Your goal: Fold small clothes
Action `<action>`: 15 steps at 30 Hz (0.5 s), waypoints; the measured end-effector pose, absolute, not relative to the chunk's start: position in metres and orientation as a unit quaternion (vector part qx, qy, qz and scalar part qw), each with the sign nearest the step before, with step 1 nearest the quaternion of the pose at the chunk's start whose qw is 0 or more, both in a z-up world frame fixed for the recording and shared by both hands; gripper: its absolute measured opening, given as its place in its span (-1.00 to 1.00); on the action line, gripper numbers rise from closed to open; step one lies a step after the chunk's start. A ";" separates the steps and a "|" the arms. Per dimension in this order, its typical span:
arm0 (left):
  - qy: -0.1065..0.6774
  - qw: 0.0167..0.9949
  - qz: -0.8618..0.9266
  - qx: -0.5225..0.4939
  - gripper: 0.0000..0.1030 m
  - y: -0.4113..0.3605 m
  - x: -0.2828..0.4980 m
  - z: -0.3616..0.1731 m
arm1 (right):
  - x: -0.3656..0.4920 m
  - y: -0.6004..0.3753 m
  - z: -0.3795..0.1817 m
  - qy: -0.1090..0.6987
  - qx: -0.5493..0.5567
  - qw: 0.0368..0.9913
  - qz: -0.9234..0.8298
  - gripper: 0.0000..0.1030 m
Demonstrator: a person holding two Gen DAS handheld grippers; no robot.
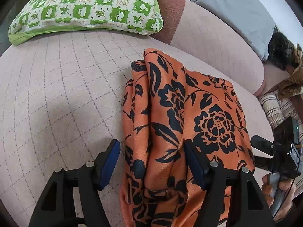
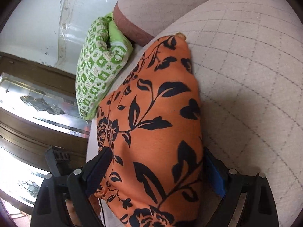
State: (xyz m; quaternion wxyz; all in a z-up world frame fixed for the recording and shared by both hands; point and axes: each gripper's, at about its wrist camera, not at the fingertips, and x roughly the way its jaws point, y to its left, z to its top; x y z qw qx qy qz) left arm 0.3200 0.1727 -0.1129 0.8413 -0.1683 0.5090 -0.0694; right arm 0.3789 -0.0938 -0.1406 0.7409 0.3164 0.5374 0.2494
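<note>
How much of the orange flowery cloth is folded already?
Done: the orange cloth already lies bunched in layers on the pink bed cover. In hand: the left gripper and right gripper stand open around it. Left: flattening it into a neat fold.

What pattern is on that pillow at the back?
The pillow has green and white checks with leaf and flower motifs, clearest in the left wrist view.

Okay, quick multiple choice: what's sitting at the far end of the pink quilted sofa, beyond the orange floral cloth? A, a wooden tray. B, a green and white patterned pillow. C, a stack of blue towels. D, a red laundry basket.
B: the left wrist view shows a green and white patterned pillow lying on the pink quilted sofa beyond the orange floral cloth; the right wrist view shows the same pillow beside the cloth.
</note>
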 end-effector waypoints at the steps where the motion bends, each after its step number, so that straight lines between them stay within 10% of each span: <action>1: 0.510 0.841 -0.070 -0.167 0.36 0.171 0.320 -0.113 | 0.379 -0.091 -0.139 0.540 0.308 0.743 0.247 0.82; 12: 0.519 0.837 -0.072 -0.161 0.37 0.170 0.325 -0.123 | 0.386 -0.077 -0.138 0.561 0.241 0.765 0.207 0.34; 15: 0.525 0.834 -0.083 -0.150 0.01 0.164 0.328 -0.125 | 0.388 -0.073 -0.136 0.570 0.220 0.765 0.203 0.23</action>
